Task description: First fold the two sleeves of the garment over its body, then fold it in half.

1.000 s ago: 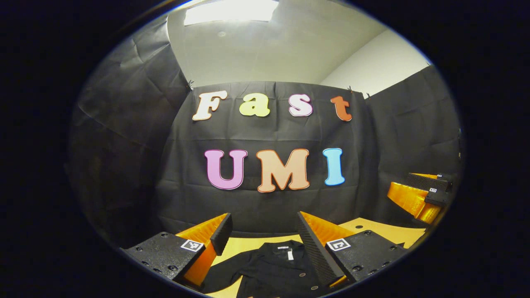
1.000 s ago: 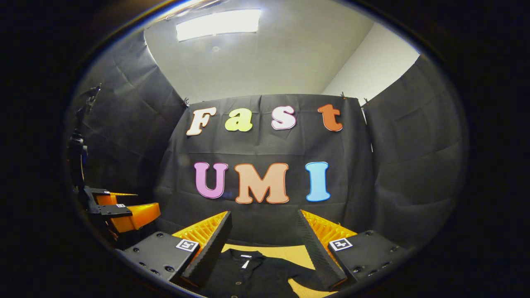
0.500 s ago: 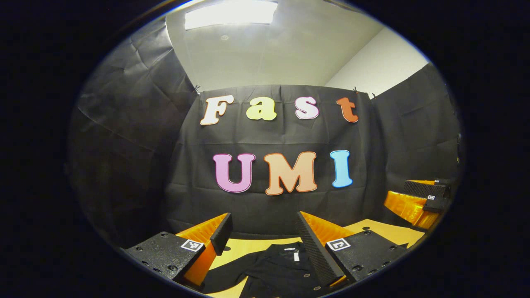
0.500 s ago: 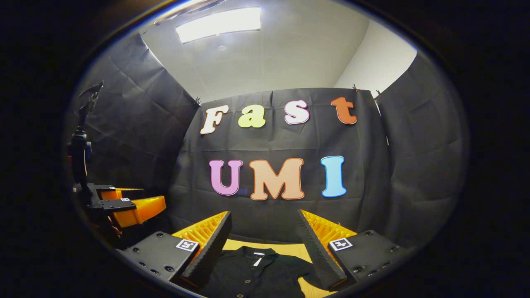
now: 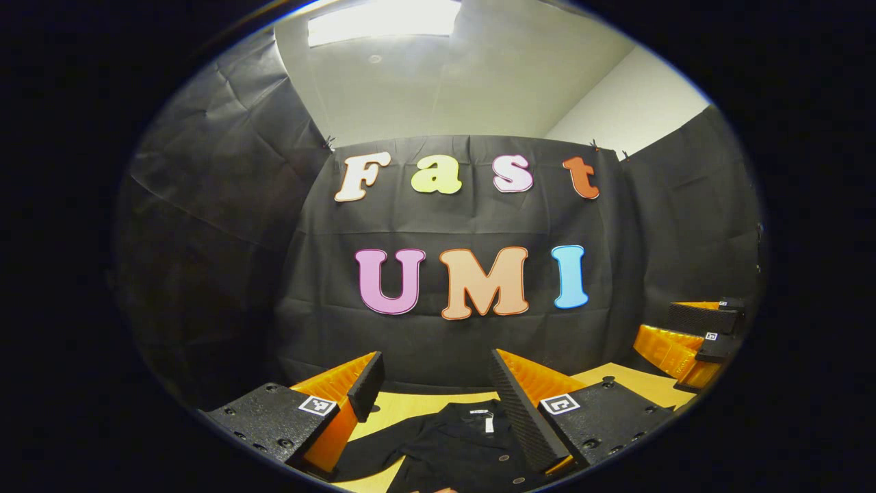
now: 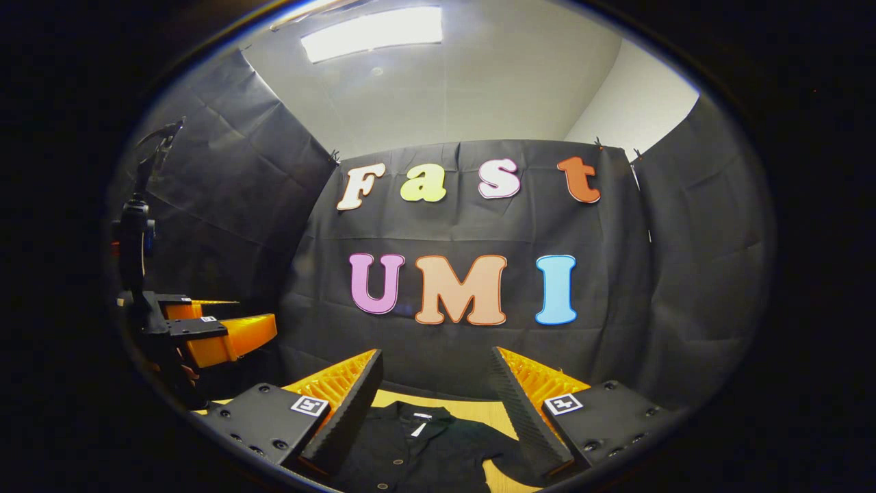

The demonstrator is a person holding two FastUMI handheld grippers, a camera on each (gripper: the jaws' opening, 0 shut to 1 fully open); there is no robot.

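Jaws spread wide on left gripper [image 5: 436, 383] & right gripper [image 6: 436, 383], both above black shirt [image 5: 458, 445] on table [image 5: 404, 404].

Ribbed wedge fingers [image 5: 366, 387] on screwed black blocks with square markers.

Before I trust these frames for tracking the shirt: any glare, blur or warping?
Left gripper view: ceiling light blows out; black shirt dim but sharp. Right gripper view: fisheye bends the booth walls; shirt in focus, its folds lost in darkness.
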